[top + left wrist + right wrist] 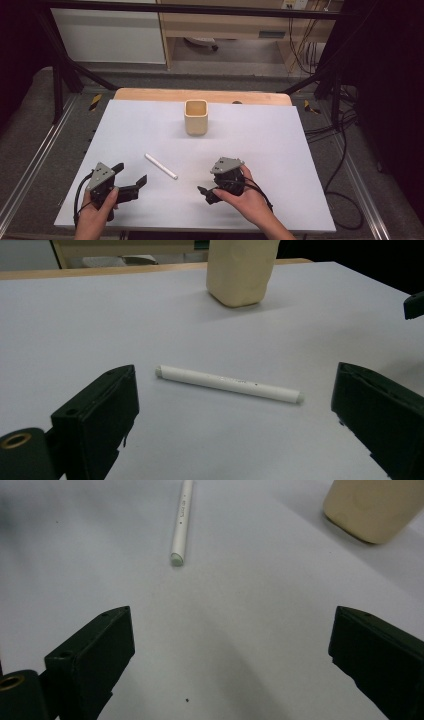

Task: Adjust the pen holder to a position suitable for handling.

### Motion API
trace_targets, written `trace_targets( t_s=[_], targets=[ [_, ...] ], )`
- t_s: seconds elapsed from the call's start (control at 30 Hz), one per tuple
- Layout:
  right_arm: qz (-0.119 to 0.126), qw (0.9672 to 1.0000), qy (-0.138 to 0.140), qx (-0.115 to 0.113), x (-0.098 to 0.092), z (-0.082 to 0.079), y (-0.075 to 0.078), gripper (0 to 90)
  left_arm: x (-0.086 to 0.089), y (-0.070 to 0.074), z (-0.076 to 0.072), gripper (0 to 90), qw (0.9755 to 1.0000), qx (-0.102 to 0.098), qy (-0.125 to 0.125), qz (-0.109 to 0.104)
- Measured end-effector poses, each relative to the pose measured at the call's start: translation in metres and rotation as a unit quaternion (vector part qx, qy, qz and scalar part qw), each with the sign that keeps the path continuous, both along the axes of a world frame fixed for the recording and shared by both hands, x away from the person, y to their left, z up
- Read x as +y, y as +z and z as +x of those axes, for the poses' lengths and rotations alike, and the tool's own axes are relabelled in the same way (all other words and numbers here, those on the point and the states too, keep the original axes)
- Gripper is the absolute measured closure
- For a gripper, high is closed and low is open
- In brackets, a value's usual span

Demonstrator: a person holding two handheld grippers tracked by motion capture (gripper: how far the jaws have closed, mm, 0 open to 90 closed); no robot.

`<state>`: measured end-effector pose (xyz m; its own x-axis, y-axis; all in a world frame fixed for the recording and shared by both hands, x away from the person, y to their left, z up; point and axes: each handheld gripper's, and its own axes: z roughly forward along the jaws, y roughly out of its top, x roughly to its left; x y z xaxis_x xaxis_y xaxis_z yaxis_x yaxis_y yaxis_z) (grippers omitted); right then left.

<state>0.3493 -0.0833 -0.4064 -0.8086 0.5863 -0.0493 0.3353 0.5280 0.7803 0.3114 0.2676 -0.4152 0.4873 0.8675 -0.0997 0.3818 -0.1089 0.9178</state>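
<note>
A white pen lies flat on the white table sheet, slanting from upper left to lower right. Behind it a cream square cup stands upright with its mouth up. My left gripper rests at the near left, open, its jaws pointing toward the pen, which lies just beyond them. My right gripper sits at the near right, open and holding nothing, with the pen's near end ahead of it. The cup shows in the left gripper view and the right gripper view.
The wooden table edge shows behind the sheet. Metal frame rails run along both sides, and cables trail on the floor at the right. A cabinet and shelving stand beyond the table.
</note>
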Motion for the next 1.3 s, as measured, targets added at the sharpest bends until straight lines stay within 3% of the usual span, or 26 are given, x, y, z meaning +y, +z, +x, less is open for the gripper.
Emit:
trace_targets(
  t_s=[0.37,0.6,0.8,1.3],
  targets=[
    [-0.003,0.9998,0.013,-0.012,0.021,0.005,0.011,4.9,0.002,0.000,-0.001,6.2,1.0000,0.000,0.006,-0.002],
    [-0.013,0.9998,0.016,-0.007,0.036,0.010,0.015,5.0,0.004,-0.001,0.001,4.5,0.9998,0.006,0.016,-0.003],
    [-0.023,0.9997,0.013,-0.002,0.051,0.020,0.015,5.0,0.005,-0.001,-0.001,4.5,1.0000,0.001,0.008,0.000],
    [-0.029,0.9982,0.029,0.043,0.094,0.044,-0.015,7.6,0.010,-0.001,-0.001,4.9,0.9999,0.000,0.015,-0.004]
  ],
)
